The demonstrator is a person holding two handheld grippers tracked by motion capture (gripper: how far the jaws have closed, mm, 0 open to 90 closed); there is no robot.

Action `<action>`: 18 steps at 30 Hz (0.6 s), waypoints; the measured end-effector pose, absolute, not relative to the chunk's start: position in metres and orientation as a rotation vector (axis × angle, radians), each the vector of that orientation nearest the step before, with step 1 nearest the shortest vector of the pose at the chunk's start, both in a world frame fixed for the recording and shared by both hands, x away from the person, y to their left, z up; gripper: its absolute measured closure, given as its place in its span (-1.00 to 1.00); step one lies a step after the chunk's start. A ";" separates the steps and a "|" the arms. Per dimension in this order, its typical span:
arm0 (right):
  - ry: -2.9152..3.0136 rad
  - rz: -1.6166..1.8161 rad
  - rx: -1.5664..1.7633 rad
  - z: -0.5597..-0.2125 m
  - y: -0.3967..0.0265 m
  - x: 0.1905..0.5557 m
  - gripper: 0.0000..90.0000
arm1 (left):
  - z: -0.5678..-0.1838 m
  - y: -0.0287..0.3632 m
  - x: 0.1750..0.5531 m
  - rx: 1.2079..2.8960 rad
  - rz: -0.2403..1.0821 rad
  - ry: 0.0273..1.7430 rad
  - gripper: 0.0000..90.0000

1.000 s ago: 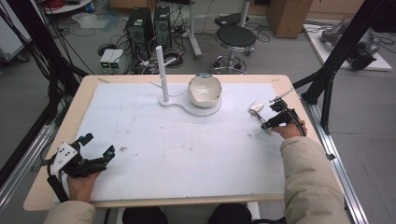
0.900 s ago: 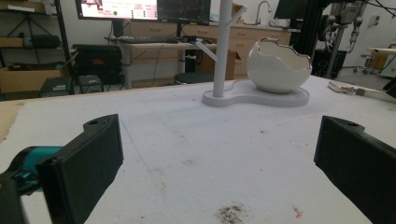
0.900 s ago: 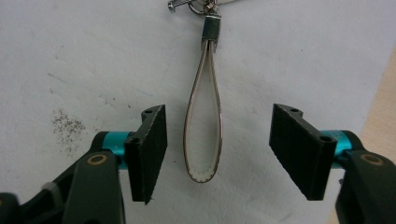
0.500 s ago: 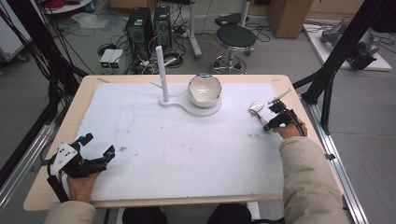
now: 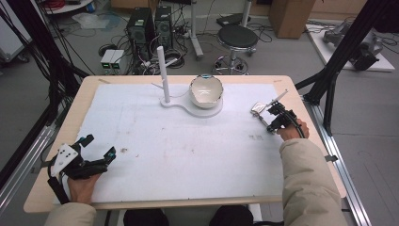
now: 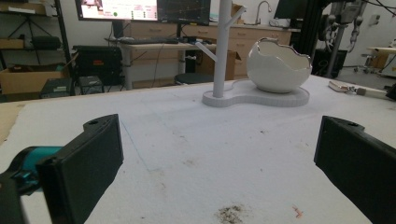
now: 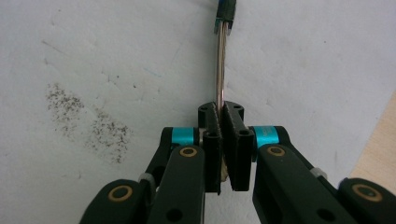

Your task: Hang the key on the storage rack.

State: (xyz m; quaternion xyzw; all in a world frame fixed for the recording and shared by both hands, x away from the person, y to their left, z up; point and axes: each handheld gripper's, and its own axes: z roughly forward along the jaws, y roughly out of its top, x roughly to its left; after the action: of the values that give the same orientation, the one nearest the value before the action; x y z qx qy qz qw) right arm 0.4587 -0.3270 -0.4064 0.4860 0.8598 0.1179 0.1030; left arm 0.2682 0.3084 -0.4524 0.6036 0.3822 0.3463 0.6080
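Right tool (image 7: 220, 122): jaws closed on a thin metal rod (image 7: 221, 60), gripped near one end. We read it as the stem of some small item whose silvery head (image 5: 258, 108) lies on the bench (image 5: 188, 155), right of the bowl (image 5: 205, 90); we cannot tell what the item is.

Left tool (image 5: 96, 149): jaws wide apart, nothing between them, resting low at the near left, well apart from the bowl and pointed toward it.

Bowl: white, jagged rim, seated on a white base (image 5: 188, 104) with an upright post (image 5: 163, 73) just left of it.

Risks, as we judge them:
- The rod is slim and smooth, and the pads bite only a short length. A quick lift or twist could let it swivel or slide out.
- The far end carries the weight, so it may droop and drag on the bench cover.
- A carry toward the bowl brings the rod near the post's side pegs; a careless sweep could knock the post or chip the thin rim.
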 end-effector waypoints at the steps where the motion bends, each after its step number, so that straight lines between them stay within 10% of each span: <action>1: 2.545 0.349 1.421 -0.406 -0.327 0.459 0.93 | -0.452 0.308 0.268 1.394 0.799 0.883 -0.96; 18: 2.539 0.496 1.293 -0.384 -0.323 0.442 0.94 | -0.452 0.307 0.268 1.403 0.813 0.873 -0.96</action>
State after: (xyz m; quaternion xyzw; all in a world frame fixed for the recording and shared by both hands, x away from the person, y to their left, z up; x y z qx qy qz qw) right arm 0.4419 -0.3226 -0.3837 0.4437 0.8710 0.1702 0.1243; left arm 0.2676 0.3073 -0.4521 0.6064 0.3773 0.3513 0.6054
